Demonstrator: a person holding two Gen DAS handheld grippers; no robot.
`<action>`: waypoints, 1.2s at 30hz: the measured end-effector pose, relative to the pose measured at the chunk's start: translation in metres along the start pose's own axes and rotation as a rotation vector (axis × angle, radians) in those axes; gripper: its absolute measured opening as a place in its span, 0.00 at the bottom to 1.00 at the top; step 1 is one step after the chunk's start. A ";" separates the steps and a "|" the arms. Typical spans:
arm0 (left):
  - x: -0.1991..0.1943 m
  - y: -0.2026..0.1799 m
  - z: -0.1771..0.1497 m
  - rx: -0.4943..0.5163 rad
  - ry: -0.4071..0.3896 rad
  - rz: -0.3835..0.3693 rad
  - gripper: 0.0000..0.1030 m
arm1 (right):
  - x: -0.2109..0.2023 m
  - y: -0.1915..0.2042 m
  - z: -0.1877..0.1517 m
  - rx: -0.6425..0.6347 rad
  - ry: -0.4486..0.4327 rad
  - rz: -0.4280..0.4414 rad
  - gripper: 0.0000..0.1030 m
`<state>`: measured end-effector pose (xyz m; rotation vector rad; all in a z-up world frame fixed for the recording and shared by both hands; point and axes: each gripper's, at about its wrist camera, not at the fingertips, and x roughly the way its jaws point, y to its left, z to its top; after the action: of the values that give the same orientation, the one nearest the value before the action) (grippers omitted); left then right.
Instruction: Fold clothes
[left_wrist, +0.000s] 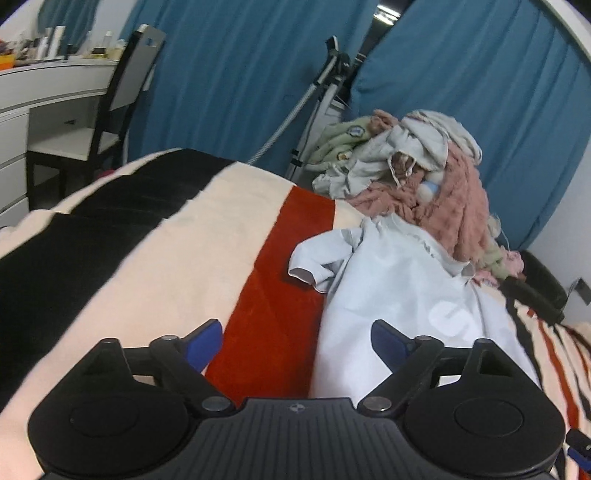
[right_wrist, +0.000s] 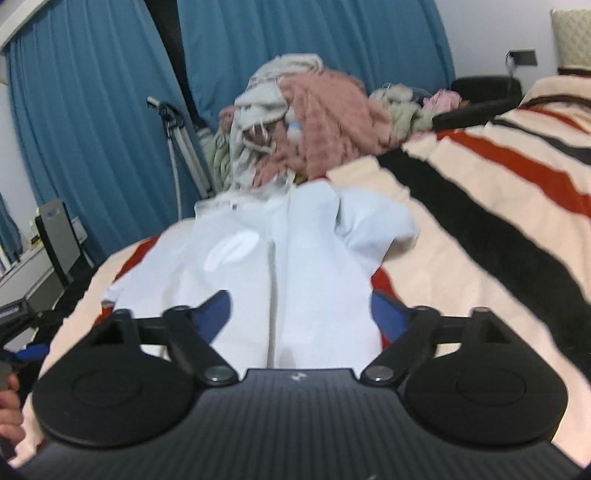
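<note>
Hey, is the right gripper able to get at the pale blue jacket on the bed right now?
Probably yes. The right gripper is open and hovers over the pale blue jacket, which lies flat on the striped blanket. Nothing lies between them; the clothes pile sits behind it.

The room is evenly and softly lit, with no hard shadows on the striped bedspread (left_wrist: 155, 258). The pale blue garment (right_wrist: 295, 258) looks washed out, almost glaring, in the right wrist view, which is smeared with motion blur. Both fisheye views bend the blue curtains (left_wrist: 236, 81) and darken at the corners.
</note>
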<state>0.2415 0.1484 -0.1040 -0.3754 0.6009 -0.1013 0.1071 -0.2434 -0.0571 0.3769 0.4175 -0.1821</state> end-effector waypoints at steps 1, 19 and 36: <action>0.011 0.001 0.000 0.001 0.003 -0.008 0.77 | 0.007 0.000 -0.002 -0.004 0.003 0.002 0.79; 0.152 0.019 0.093 -0.155 -0.075 -0.062 0.03 | 0.075 -0.009 -0.023 -0.014 0.035 0.022 0.79; 0.232 0.014 0.184 0.094 0.015 0.241 0.40 | 0.088 -0.005 -0.023 -0.071 0.014 -0.006 0.79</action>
<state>0.5371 0.1728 -0.0930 -0.2091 0.6492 0.0981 0.1769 -0.2478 -0.1154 0.3078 0.4379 -0.1702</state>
